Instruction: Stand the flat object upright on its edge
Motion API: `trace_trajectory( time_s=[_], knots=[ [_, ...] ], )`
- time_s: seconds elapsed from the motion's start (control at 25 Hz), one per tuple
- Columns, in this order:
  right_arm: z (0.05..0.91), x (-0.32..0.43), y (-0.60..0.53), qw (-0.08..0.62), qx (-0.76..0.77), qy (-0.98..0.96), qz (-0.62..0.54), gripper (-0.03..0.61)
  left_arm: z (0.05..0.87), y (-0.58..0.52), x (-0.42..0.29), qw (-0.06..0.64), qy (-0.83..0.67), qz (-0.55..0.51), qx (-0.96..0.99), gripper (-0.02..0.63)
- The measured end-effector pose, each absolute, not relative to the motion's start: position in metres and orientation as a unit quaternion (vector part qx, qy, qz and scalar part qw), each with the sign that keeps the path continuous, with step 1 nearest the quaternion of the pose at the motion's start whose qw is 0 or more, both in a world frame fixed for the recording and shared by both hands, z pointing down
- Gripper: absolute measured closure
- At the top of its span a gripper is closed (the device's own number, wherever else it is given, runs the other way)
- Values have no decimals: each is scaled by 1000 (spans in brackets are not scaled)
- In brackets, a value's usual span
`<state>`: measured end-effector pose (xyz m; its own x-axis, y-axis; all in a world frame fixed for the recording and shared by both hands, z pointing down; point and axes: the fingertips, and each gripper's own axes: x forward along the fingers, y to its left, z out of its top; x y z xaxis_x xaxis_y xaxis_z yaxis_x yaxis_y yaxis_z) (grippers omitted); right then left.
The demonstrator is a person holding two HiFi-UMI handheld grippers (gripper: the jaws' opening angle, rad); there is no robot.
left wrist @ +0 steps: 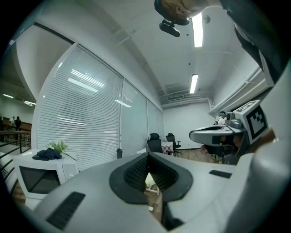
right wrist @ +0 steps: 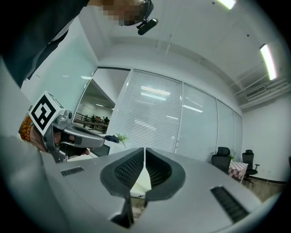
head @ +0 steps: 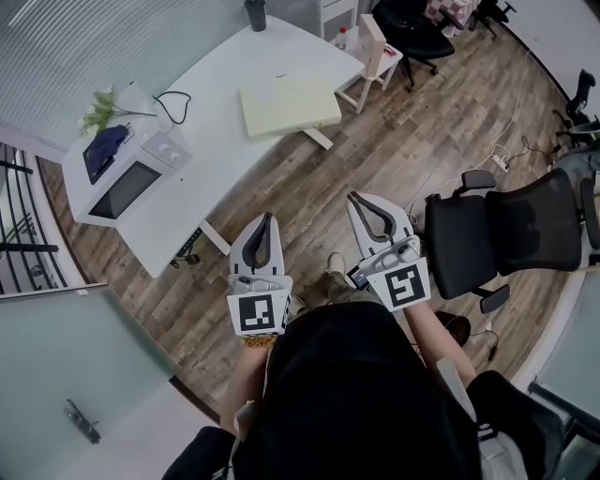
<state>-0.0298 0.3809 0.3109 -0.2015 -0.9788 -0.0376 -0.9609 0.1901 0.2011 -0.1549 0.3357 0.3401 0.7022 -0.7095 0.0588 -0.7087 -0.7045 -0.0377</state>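
A pale yellow flat slab (head: 289,105) lies flat on the white curved table (head: 234,66), well ahead of both grippers. My left gripper (head: 269,218) and right gripper (head: 354,198) are held side by side over the wood floor, short of the table, both pointing level toward it. Each is shut with nothing between its jaws. In the left gripper view the left gripper (left wrist: 147,157) has its jaws meeting at the tips, and a sliver of the yellow slab (left wrist: 149,184) shows through the gap behind them. The right gripper (right wrist: 144,150) is likewise shut.
A white microwave (head: 127,178) with a dark cloth and a small plant (head: 101,111) stands at the table's left end, a black cable (head: 173,103) beside it. A dark cup (head: 255,14) sits at the far edge. A black office chair (head: 506,234) is at my right.
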Motion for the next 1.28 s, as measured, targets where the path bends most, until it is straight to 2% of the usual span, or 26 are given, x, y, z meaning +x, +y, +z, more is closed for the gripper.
trace_trajectory(
  time_s=[0.4, 0.8, 1.28],
  knots=[
    [333, 19, 366, 36, 630, -773, -61, 571, 350, 336, -92, 4, 337, -53, -940, 612],
    [352, 60, 343, 50, 590, -805, -37, 571, 362, 310, -59, -5, 391, -67, -918, 612],
    [351, 34, 269, 64, 571, -817, -56, 571, 365, 245, -66, -6, 380, -46, -924, 612]
  ],
)
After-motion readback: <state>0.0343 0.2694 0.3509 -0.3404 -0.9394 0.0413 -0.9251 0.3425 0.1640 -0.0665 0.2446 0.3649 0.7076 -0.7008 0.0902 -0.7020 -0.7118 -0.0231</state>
